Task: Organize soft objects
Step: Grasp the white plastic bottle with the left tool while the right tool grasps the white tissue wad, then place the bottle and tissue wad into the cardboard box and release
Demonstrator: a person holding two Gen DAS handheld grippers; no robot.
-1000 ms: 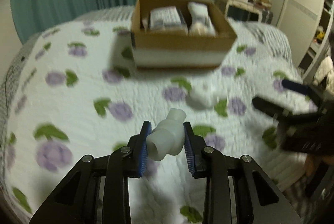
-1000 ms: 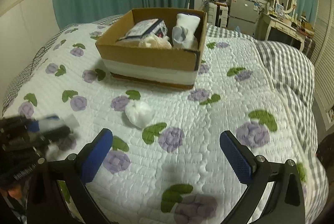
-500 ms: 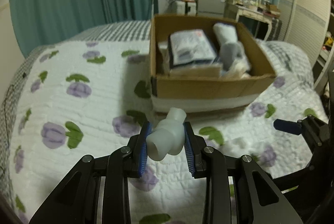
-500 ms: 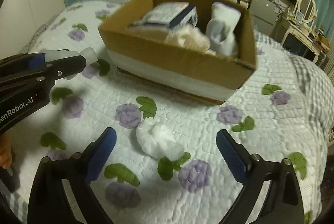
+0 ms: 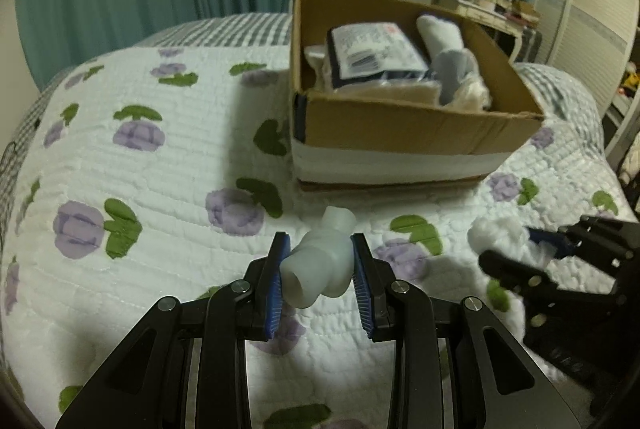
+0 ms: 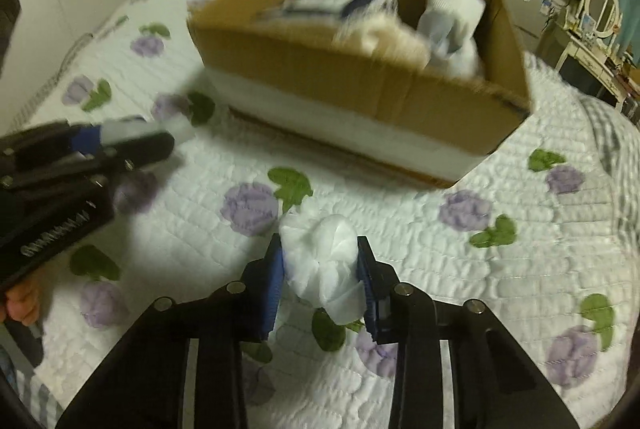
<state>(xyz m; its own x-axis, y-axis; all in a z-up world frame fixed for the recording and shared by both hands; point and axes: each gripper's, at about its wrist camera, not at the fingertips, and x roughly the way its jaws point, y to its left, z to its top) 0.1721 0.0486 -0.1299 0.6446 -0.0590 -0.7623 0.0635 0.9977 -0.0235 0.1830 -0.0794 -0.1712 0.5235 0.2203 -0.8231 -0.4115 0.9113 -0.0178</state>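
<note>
The left gripper point(image 5: 318, 271) is clamping the white elbow-shaped piece point(image 5: 316, 269) above the quilt point(image 5: 160, 165), near the cardboard box point(image 5: 400, 133). The right gripper point(image 6: 320, 275) is pinching the white wad point(image 6: 324, 265), probably so both are going into the box on the far side.

Legible text: none. A barcode and lines of fine print are carried on the white label of the flat plastic-wrapped packet with dark blue edging point(image 5: 376, 53), lying in the open brown cardboard box point(image 5: 412, 133); no characters can be made out. Pale lettering on the black tongs body point(image 6: 56, 229) is blurred beyond reading.
</note>
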